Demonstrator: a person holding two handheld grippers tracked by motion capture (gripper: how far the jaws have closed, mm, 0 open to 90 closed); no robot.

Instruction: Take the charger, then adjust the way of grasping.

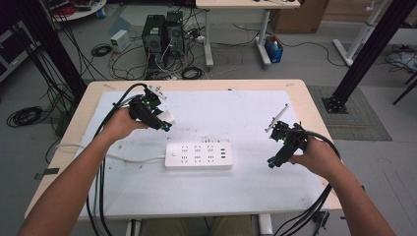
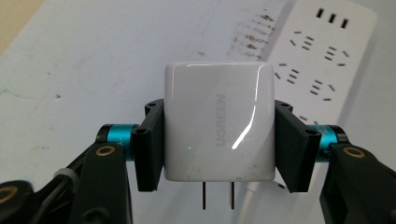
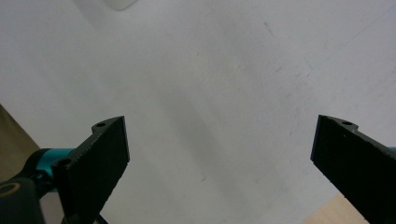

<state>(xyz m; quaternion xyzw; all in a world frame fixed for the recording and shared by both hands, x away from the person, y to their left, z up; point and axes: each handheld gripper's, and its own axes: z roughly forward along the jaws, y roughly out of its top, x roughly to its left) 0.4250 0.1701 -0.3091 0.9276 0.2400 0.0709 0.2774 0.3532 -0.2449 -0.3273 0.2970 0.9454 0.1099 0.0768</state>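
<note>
- Now my left gripper (image 2: pixel 218 135) clamps the charger (image 2: pixel 218 126), prongs toward me, just up-left of the strip (image 1: pixel 198 156) on the worktop (image 1: pixel 246 196).
- My right gripper (image 3: pixel 219 154) hangs wide, farther off.

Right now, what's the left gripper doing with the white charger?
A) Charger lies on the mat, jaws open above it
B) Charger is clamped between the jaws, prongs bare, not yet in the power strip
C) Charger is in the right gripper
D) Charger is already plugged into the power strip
B: in the left gripper view the left gripper is shut on the white charger, its prongs bare, clear of the power strip.
</note>
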